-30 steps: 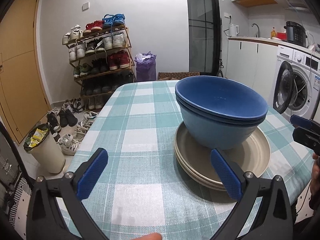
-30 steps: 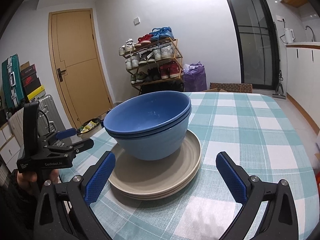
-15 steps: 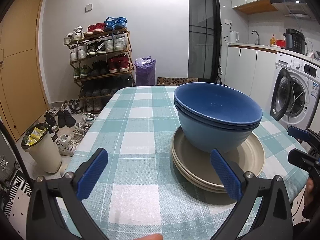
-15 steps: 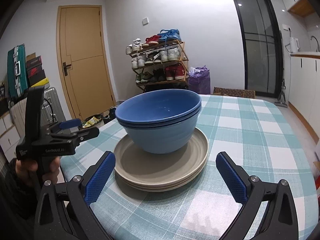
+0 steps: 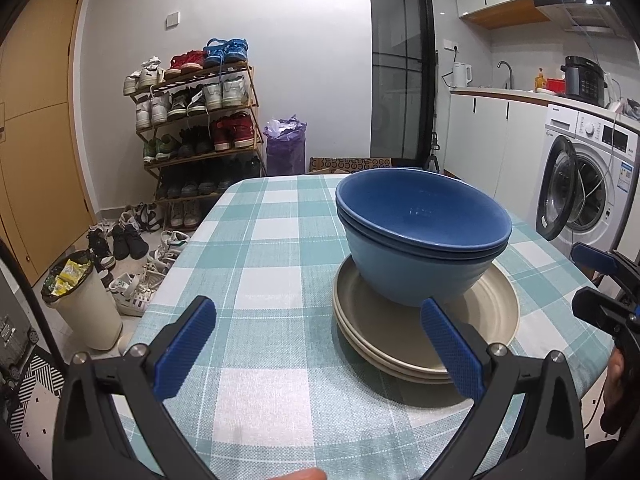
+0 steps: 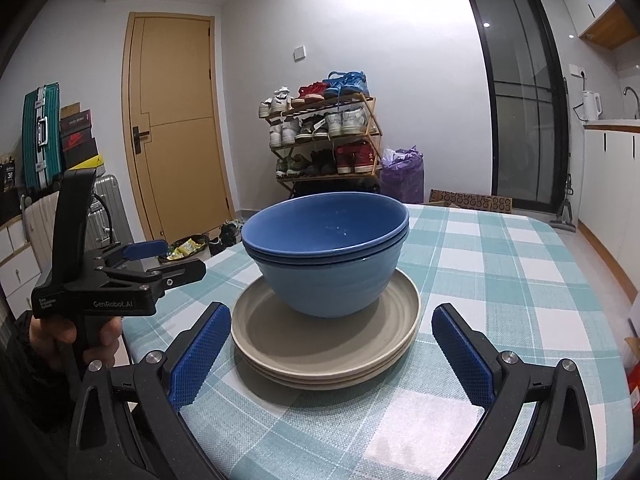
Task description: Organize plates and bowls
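Observation:
Two nested blue bowls (image 5: 420, 236) stand on a stack of beige plates (image 5: 492, 312) on the checked tablecloth. They also show in the right wrist view: bowls (image 6: 328, 256), plates (image 6: 320, 344). My left gripper (image 5: 316, 346) is open and empty, near the table's front edge, left of the stack. My right gripper (image 6: 330, 356) is open and empty, just in front of the plates. Each gripper shows in the other's view, the right one (image 5: 600, 280) right of the stack, the left one (image 6: 160, 260) left of it.
The table (image 5: 272, 240) has a teal and white checked cloth. A shoe rack (image 5: 196, 128), loose shoes and a bin (image 5: 84, 308) stand on the floor to the left. A washing machine (image 5: 580, 184) and a counter are to the right.
Both grippers have drawn back and lowered a little from the stack. The bowls and plates have not moved. Both grippers stay open.

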`<state>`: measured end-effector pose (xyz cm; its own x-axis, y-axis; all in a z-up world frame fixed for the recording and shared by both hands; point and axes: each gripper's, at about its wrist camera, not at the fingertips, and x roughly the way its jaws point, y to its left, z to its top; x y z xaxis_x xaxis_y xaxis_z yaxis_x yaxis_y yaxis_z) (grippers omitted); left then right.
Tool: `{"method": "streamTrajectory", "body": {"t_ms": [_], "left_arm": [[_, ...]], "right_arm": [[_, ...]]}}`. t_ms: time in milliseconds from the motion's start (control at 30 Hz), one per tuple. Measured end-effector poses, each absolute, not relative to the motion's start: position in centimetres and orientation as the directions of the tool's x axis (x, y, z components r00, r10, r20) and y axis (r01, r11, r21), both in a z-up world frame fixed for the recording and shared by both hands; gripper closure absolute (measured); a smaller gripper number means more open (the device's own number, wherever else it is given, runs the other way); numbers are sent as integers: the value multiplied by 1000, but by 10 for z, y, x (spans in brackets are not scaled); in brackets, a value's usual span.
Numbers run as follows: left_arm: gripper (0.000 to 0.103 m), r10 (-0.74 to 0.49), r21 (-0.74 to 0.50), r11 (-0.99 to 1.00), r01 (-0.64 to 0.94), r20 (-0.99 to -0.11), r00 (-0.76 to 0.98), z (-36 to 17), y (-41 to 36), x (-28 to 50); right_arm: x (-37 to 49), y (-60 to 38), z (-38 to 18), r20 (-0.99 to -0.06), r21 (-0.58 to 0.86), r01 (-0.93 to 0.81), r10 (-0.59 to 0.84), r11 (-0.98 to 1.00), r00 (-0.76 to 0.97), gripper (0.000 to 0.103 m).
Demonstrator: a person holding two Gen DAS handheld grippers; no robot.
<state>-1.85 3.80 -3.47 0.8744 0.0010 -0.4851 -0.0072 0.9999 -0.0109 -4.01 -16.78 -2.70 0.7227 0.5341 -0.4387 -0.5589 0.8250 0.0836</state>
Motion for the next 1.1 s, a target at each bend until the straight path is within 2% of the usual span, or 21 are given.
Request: {"method": "streamTrajectory", "body": {"t_ms": [1100], "left_arm": [[0, 6, -6, 1000, -10, -480, 878, -31, 41, -21]], "right_arm": [[-41, -168, -25, -430, 86, -563, 540, 822, 723, 1]]}}
